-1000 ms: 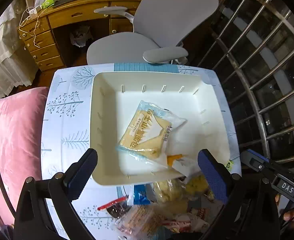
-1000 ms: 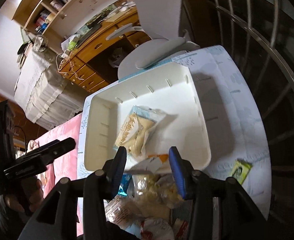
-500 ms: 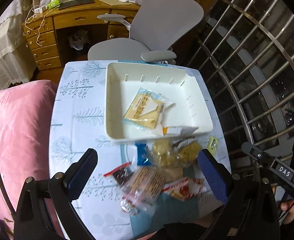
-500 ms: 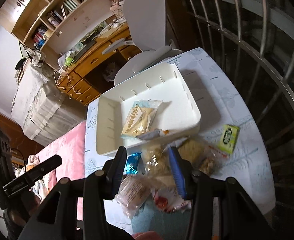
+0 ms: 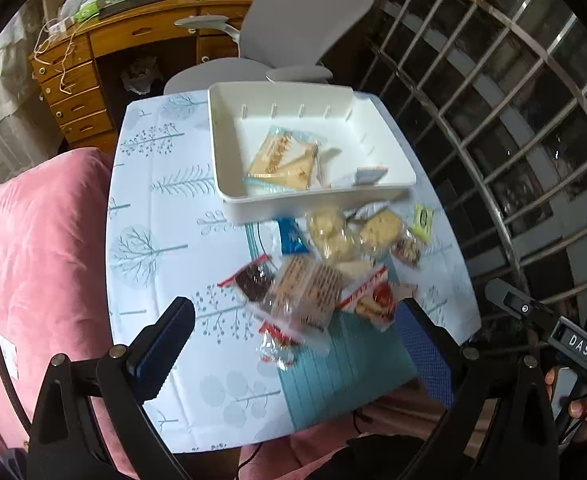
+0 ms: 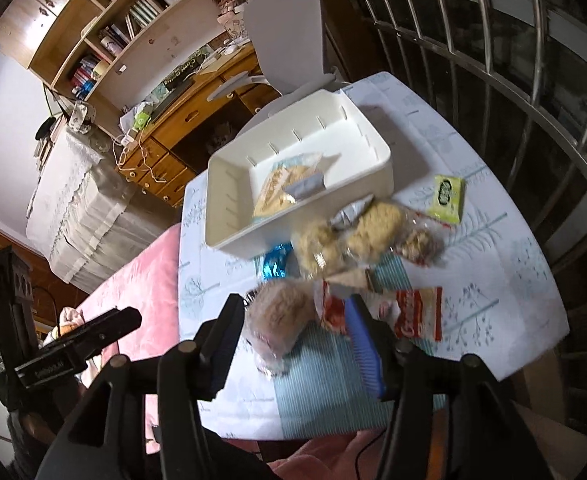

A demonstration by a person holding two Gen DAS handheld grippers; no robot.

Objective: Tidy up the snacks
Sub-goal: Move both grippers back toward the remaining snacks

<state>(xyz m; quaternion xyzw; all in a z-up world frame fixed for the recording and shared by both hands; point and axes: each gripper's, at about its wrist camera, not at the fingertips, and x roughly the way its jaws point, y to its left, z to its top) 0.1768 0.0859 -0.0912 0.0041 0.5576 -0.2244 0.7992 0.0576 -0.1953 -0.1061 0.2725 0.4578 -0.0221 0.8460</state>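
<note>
A white bin [image 5: 229,152] [image 6: 229,184] stands at the far side of the table. In it lie a yellow cracker packet [image 5: 283,158] [image 6: 277,188] and a small grey-white packet [image 5: 369,172] [image 6: 307,187]. A heap of snack packets [image 5: 313,276] [image 6: 357,248] lies on the table in front of the bin, and a green packet [image 5: 422,219] [image 6: 448,197] lies to its right. My left gripper [image 5: 299,344] is open and empty, above the near table. My right gripper [image 6: 293,332] is open and empty, over the near end of the heap.
The table has a tree-print cloth [image 5: 165,208]. A pink cushion [image 5: 33,248] lies left of it. A grey office chair [image 5: 293,24] and a wooden desk [image 5: 93,52] stand behind. A metal window grille [image 5: 493,100] runs along the right.
Both grippers have drawn back and up from the bin toward the near table edge. The grey-white packet that hung at the bin's front rim now lies in the bin. The right gripper has opened wider.
</note>
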